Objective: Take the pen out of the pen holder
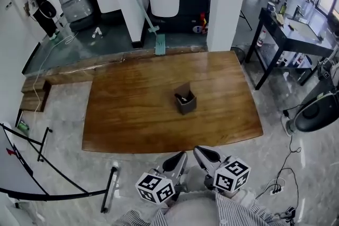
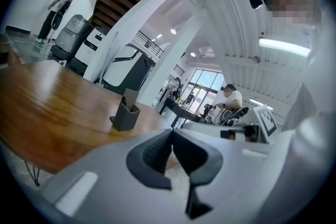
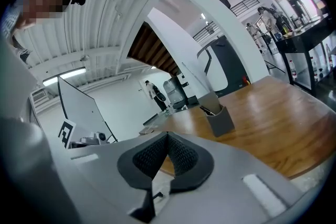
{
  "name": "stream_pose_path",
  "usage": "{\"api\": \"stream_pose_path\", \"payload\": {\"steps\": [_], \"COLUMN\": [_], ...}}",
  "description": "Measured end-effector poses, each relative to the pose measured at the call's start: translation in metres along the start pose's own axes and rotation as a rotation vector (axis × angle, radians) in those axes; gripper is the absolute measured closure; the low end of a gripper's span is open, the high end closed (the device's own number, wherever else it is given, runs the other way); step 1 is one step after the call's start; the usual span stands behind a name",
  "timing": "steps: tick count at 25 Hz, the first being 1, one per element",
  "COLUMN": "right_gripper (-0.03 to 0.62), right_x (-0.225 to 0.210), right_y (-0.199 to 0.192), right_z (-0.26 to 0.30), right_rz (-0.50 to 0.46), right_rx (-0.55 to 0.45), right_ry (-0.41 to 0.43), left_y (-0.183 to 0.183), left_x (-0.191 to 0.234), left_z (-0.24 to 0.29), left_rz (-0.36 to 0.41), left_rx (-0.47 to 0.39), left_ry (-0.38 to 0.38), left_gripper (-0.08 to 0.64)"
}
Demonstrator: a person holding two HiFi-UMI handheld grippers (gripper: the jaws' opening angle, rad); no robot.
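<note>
Wooden table (image 1: 132,108) carries the dark grey holder (image 1: 186,102) about midway between its near and far edges, a little closer to the right edge than the left. We see the pen (image 3: 207,109) leaning inside it, with its dark top poking just above the rim. We hold the left gripper (image 2: 171,131) and the right gripper (image 3: 168,135) side by side just off the near edge, well apart from the holder, each with its jaws pressed together and nothing caught between them.
</note>
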State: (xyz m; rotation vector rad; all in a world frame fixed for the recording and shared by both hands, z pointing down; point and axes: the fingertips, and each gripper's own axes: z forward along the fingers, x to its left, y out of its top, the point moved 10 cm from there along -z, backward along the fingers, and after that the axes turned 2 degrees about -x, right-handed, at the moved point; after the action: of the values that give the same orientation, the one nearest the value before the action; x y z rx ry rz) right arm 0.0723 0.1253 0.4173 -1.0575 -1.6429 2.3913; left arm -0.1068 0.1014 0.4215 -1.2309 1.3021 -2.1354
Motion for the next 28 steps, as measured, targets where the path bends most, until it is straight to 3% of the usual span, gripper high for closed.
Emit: {"api": "stream_pose_path", "payload": {"steps": [12, 28], "right_gripper": [0.592, 0.592], "right_x": [-0.034, -0.085], "right_y": [0.022, 0.071], "right_z": [0.032, 0.09], "right_rz": [0.028, 0.009], "right_rx": [0.045, 0.102], "right_ry": [-0.01, 0.07], "left_y": [0.017, 0.049], "left_x": [0.027, 0.063], "left_z": [0.033, 0.096], "left_rz": [-0.053, -0.098], "left_rx": [-0.002, -0.023], "left_ry": [0.036, 0.093], "left_gripper": [0.552, 0.552]}}
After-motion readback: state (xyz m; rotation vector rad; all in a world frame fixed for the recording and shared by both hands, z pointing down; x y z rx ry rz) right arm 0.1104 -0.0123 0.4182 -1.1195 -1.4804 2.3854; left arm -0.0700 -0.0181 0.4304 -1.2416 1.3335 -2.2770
